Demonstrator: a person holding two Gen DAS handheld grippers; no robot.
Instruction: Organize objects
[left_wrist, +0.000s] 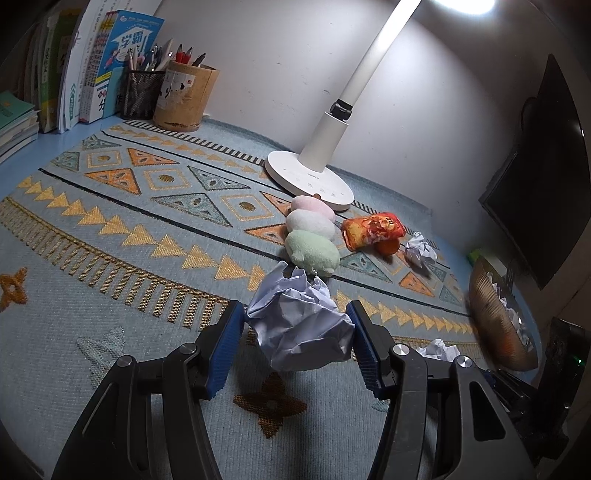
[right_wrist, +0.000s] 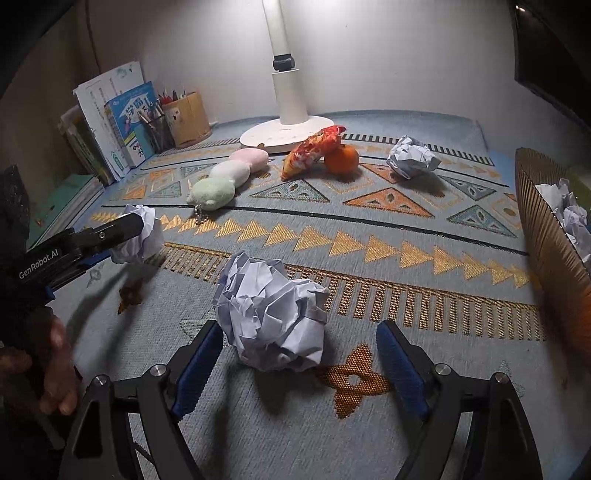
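White crumpled paper ball (left_wrist: 299, 321) sits clamped in the left gripper (left_wrist: 297, 332) fingers; right gripper (right_wrist: 299, 354) fingers spread wide around another paper ball (right_wrist: 271, 314), not touching

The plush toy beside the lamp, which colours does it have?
Pink, white and pale green segments on the plush toy; clearest in the right wrist view.

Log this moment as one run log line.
left gripper: shut on paper ball | right gripper: open around second ball | bin: holds paper
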